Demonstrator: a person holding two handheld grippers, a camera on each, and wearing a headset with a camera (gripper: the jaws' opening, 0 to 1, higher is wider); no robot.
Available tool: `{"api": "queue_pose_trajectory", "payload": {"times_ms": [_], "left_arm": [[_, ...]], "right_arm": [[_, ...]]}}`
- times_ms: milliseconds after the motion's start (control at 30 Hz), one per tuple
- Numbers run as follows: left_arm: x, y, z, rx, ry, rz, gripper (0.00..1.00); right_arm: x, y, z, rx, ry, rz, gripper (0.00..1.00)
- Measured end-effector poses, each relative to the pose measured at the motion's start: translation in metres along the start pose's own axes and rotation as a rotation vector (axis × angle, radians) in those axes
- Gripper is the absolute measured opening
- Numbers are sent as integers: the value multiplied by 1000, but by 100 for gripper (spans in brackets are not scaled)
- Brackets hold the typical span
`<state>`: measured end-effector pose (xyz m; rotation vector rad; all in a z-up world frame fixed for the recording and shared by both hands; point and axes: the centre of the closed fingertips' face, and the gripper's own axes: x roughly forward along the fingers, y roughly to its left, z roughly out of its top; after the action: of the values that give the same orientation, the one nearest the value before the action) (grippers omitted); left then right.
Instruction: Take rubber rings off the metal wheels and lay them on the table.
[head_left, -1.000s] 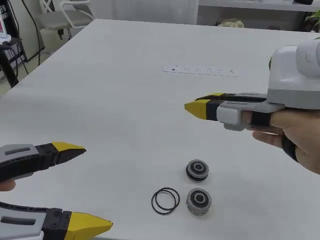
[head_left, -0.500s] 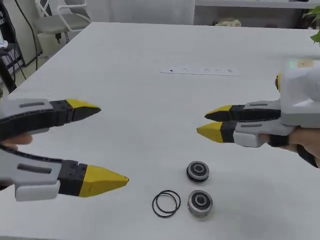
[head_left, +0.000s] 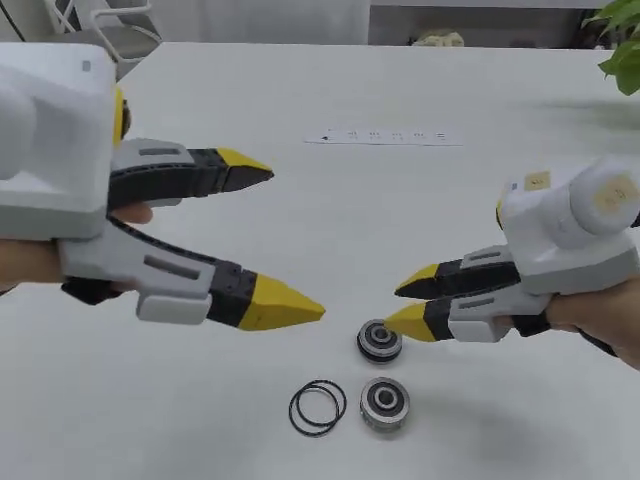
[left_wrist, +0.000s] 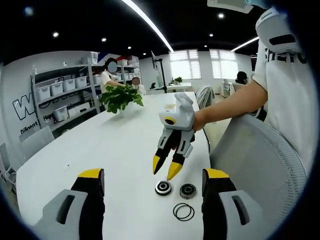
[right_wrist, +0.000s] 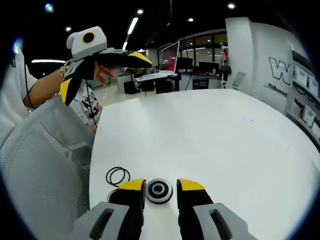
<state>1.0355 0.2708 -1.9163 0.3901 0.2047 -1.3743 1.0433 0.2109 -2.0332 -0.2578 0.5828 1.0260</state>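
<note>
Two small metal wheels lie near the table's front edge. The far wheel (head_left: 380, 340) has a dark band round its rim; the near wheel (head_left: 384, 403) looks bare and silvery. Two black rubber rings (head_left: 318, 405) lie overlapped on the table left of the near wheel. My right gripper (head_left: 397, 305) is low, narrowly open, its tips just beside the far wheel (right_wrist: 159, 190), which sits in front of the gap between the jaws (right_wrist: 161, 185). My left gripper (head_left: 295, 243) hangs wide open above the table, left of the wheels, holding nothing (left_wrist: 154, 173).
A white strip with small marks (head_left: 385, 137) lies mid-table. A grey mesh chair (right_wrist: 45, 160) stands at the table's near edge. A potted plant (left_wrist: 119, 97) is at the far end. White tabletop (head_left: 250, 90) spreads beyond the wheels.
My right gripper has come down and left to the far wheel. My left gripper has risen and moved right toward the middle, still wide open. The wheels and rings have not moved.
</note>
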Motion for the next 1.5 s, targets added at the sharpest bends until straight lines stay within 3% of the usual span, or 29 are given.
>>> {"api": "queue_pose_trajectory", "payload": {"times_ms": [167,267,400,467,533,667,767,833,933,1067,1200,1367,1500], "left_arm": [[27,9,5,20,-20,-15,76],[42,10,1,20,-30,-32,75],[67,11,-10,-10,-55,-16,72],[79,13,-23,19,-37,33,66],[87,7,-37,6,-18,35,61],[96,-4,-58,1,16,23,58],[100,-6,-68,5,39,26,46],[103,-6,-73,-36,31,40,40],[107,-13,-83,-29,58,16,38],[112,-21,-99,-99,91,-25,29],[115,-20,-104,-113,101,-24,26],[116,-23,-104,-118,100,-32,11],[118,-23,-107,-126,111,-29,11]], "right_arm": [[4,1,-9,12,24,11,23],[8,1,-21,21,58,16,23],[9,-1,-31,44,81,21,24],[10,-1,-32,45,85,17,23],[10,-1,-34,49,91,15,23],[11,0,-40,49,110,17,23],[13,0,-42,49,118,17,23],[13,1,-43,44,123,19,23],[15,1,-44,42,129,19,23],[15,1,-46,39,138,16,23],[16,1,-48,35,148,12,22],[17,4,-49,33,156,21,22],[19,3,-48,37,149,21,22]]}}
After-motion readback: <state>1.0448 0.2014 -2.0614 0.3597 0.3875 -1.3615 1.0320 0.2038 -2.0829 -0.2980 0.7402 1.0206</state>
